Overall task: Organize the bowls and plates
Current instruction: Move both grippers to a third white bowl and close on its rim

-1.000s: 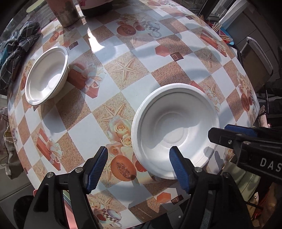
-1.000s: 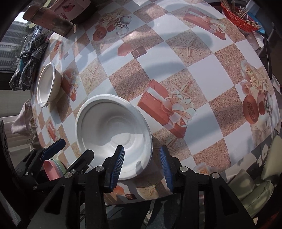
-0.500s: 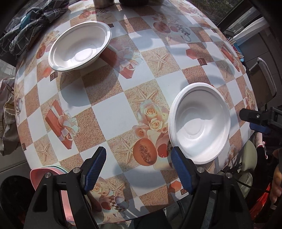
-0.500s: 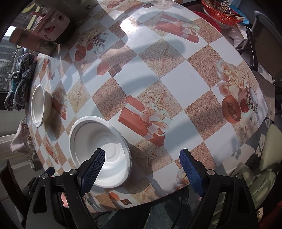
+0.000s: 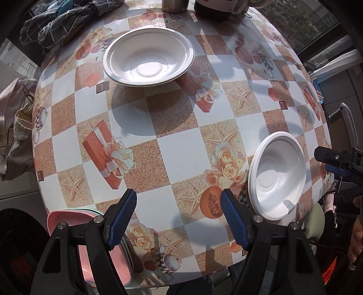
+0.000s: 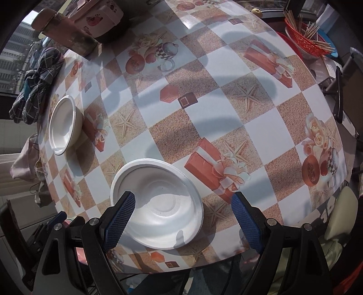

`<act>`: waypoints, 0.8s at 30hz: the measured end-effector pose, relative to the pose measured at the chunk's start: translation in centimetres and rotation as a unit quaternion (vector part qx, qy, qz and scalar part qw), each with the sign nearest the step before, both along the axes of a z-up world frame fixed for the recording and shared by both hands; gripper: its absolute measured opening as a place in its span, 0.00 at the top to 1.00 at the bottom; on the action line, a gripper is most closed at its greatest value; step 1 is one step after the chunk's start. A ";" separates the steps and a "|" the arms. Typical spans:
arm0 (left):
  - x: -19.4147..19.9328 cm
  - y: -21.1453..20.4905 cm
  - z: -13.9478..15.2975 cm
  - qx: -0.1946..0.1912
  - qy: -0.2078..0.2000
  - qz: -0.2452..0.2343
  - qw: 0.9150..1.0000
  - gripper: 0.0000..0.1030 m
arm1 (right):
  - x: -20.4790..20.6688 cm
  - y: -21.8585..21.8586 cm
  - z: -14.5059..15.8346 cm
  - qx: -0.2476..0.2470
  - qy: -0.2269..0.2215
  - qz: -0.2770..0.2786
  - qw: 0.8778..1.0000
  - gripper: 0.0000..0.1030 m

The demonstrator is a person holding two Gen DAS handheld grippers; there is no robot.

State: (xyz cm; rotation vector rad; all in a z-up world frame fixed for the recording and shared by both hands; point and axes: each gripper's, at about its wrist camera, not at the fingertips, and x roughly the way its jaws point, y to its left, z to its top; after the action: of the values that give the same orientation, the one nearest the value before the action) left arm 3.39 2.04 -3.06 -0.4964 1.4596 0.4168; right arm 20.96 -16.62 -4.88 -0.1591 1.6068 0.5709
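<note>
A stack of white bowls (image 5: 278, 175) sits near the table's front edge, right of my left gripper (image 5: 178, 217), which is open and empty above the table. The same stack (image 6: 158, 204) lies just ahead of my right gripper (image 6: 182, 221), which is open wide and empty, its left finger over the bowl's rim. A second white bowl (image 5: 148, 59) stands at the far side; it also shows in the right wrist view (image 6: 63, 124). Pink plates (image 5: 90, 245) lie at the table's edge under my left gripper.
A round table with a patterned cloth (image 5: 172, 145). A dark checked cloth (image 5: 59, 20) and a metal cup (image 5: 174, 5) sit at the far edge. A red basket of sticks (image 6: 306, 43) stands off the table's far right. A chair (image 5: 349, 129) stands at the right.
My right gripper has opened wide and let go of the bowl stack. My left gripper has swung left and back, so the stack now sits at its right and the far bowl is ahead.
</note>
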 end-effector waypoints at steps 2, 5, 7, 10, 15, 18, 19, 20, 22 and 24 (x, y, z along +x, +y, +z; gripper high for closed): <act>0.1 0.8 0.1 0.003 -0.001 0.008 1.000 0.23 | 0.0 1.0 0.3 0.000 -0.003 0.014 1.000 0.15; 0.4 2.2 0.5 0.005 -0.005 0.022 1.000 0.23 | 0.1 2.5 0.8 0.001 -0.008 0.034 0.999 0.15; 0.8 3.3 0.9 0.011 -0.009 0.030 0.999 0.23 | 0.4 4.0 1.3 0.003 -0.013 0.050 0.999 0.15; 1.5 5.0 1.5 0.022 -0.017 0.039 0.999 0.23 | 0.8 6.5 2.1 0.009 -0.021 0.074 0.997 0.15; 3.4 8.8 2.2 0.050 -0.031 0.059 0.997 0.23 | 1.2 11.4 3.1 0.015 -0.032 0.106 0.994 0.15; 4.5 11.0 2.3 0.069 -0.033 0.067 0.995 0.23 | 1.4 14.3 2.9 0.017 -0.034 0.120 0.992 0.15; 4.9 11.7 2.1 0.076 -0.032 0.070 0.994 0.23 | 1.4 15.4 2.7 0.016 -0.035 0.127 0.991 0.15; 5.3 12.6 1.8 0.082 -0.030 0.075 0.993 0.23 | 1.5 16.4 2.4 0.015 -0.035 0.132 0.991 0.15; 5.8 14.2 1.3 0.085 -0.030 0.084 0.992 0.23 | 1.6 18.1 1.8 0.013 -0.033 0.140 0.990 0.15; 6.5 15.4 0.4 0.083 -0.027 0.087 0.992 0.23 | 1.6 19.5 0.9 0.009 -0.028 0.145 0.989 0.15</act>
State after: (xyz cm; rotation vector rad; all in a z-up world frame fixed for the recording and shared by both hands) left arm 9.87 17.47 -2.69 -0.4994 1.3214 0.6528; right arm 22.58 2.91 -3.95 -0.3957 1.5336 0.7975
